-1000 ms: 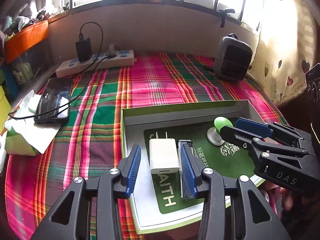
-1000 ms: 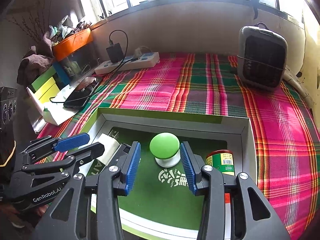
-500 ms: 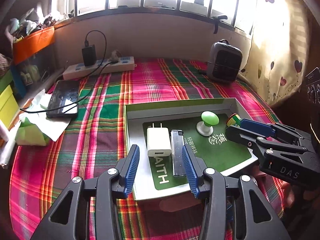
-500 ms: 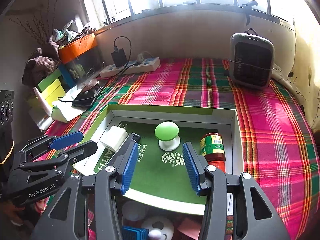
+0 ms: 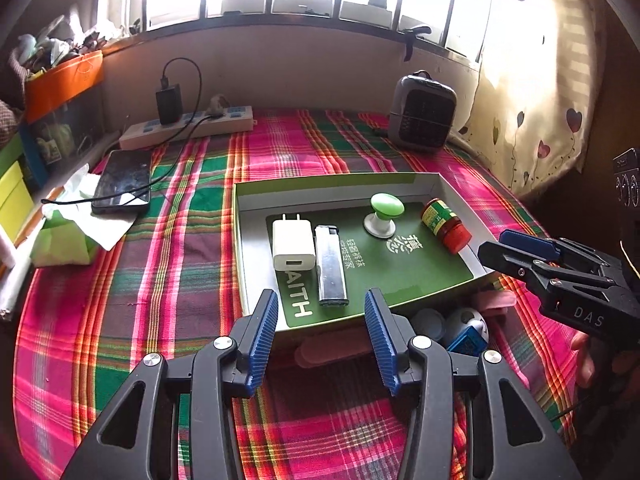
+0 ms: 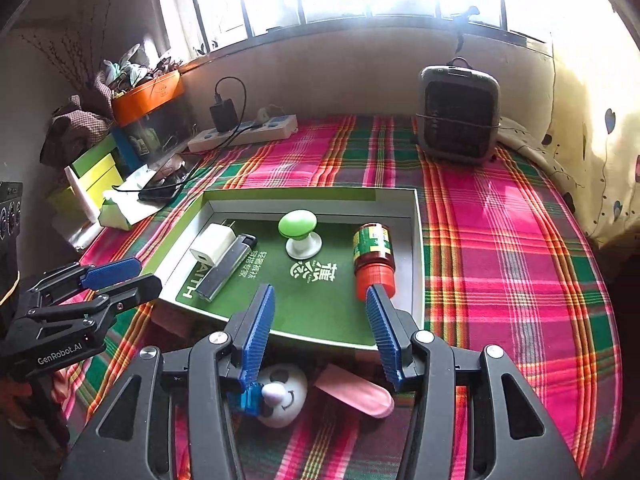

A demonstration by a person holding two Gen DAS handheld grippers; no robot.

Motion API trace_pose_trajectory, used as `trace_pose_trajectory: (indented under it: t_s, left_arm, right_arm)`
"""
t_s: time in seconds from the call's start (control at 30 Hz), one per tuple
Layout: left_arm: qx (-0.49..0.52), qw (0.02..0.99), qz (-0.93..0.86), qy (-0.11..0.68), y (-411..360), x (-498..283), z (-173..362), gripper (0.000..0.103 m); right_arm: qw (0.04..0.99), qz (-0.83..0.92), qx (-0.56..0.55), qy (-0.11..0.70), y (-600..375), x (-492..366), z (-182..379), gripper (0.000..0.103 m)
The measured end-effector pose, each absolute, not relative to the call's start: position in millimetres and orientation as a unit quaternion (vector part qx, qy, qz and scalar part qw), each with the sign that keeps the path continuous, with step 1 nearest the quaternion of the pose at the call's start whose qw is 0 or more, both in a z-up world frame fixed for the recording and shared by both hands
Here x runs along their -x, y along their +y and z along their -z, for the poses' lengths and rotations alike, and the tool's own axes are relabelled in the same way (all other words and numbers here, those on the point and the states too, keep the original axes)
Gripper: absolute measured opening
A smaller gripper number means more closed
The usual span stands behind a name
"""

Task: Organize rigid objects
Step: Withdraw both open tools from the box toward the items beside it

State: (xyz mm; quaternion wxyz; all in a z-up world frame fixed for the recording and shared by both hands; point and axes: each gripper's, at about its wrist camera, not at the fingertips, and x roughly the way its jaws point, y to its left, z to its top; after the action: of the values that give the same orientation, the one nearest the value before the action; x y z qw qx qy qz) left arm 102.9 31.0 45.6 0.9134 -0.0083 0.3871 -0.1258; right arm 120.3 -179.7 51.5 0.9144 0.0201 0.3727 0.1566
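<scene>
A pink, green and red plaid cloth [image 5: 168, 264] is covering the whole surface, and a grey box-shaped heater with a dark grille [image 6: 459, 114] is standing at its far edge under the window. A shallow white cardboard tray with a green rim and green printed floor [image 5: 256, 200] is lying near the middle of the cloth. Inside it, from left to right, a white square plug-in charger [image 5: 292, 245] is lying just beside a silver rectangular lighter [image 5: 330, 269], then a green-capped mushroom-shaped knob on a white base [image 5: 384, 216] is standing upright, and a small green-labelled jar with a red lid [image 5: 443, 225] is lying on its side. The left gripper [image 5: 322, 336] and the right gripper [image 6: 322, 332], both black with blue ribbed pads, are hovering at the tray's near edge; the jaws of each have just been opening and are standing apart with nothing between them. A white round toy face [image 6: 282, 396] is lying beneath the right gripper.
</scene>
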Motion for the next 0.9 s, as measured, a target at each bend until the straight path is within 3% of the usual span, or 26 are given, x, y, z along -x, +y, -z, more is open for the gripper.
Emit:
trace_pose_trajectory:
  t_s: [0.17,0.9]
  left_arm:
    - [0.026,0.907,0.140,0.396,30,-93,-41,0.045]
    - [0.051,0.887,0.174,0.425,22,-54,-22,0.045]
  right_arm:
    - [0.916,-0.141,-0.037,0.373,-200,-108,-49,0.055]
    - [0.896,-0.177,-0.007,0.407,-218,-102,-18,0.056]
